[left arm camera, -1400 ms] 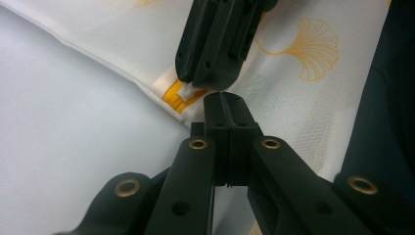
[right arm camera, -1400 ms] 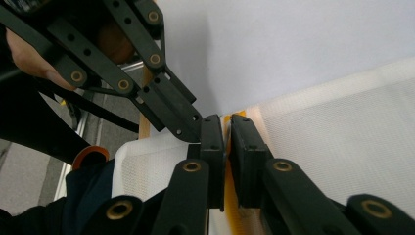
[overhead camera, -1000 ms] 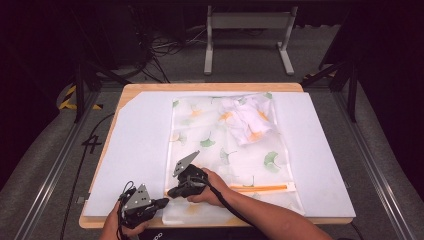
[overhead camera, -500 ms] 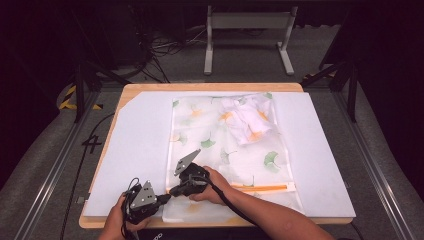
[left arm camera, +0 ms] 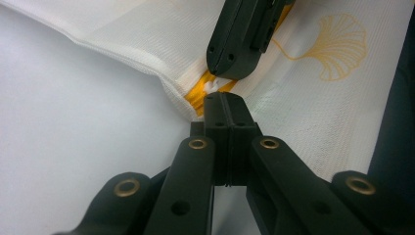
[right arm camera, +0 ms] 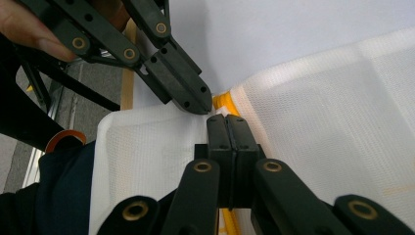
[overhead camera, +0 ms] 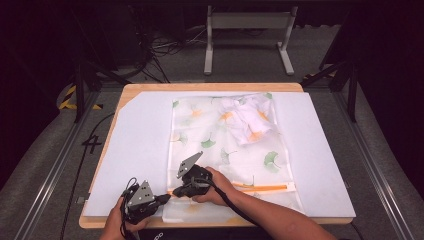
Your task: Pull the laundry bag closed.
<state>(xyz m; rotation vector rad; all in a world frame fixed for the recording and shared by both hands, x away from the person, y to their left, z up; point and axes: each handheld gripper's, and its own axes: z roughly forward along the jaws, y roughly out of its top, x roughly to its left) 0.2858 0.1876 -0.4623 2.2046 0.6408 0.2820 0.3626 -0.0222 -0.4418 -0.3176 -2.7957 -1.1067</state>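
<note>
Low and left of centre in the high view we see our right claw point(overhead camera: 172, 192) with its tips at the left end of the orange zipper point(overhead camera: 260, 188) of a white mesh laundry bag point(overhead camera: 250, 155). Our left claw point(overhead camera: 164, 198) sits just beside it in the lower left, tips pointing right toward the same corner.

The bag is a flat, roughly rectangular pouch of fine woven mesh, printed with green and yellow ginkgo leaves. It lies lengthwise down the middle of the table point(overhead camera: 150, 87), on a smooth white sheet point(overhead camera: 135, 135). A crumpled white cloth point(overhead camera: 247, 117) bulges inside its upper right part.

In the left claw view, our left claw point(left arm camera: 226, 100) is clenched, its matte black jaws pressed flat together at centre frame, tips against the folded mesh edge where the zipper point(left arm camera: 198, 100) begins. The right claw point(left arm camera: 229, 68) comes down from the top, its blunt rounded tip on the same spot.

In the right claw view, the right claw point(right arm camera: 226, 120) is clenched too, jaws flush, tips at the seam beside the zipper point(right arm camera: 221, 102). We cannot tell whether either claw pinches fabric or the zipper pull.
</note>
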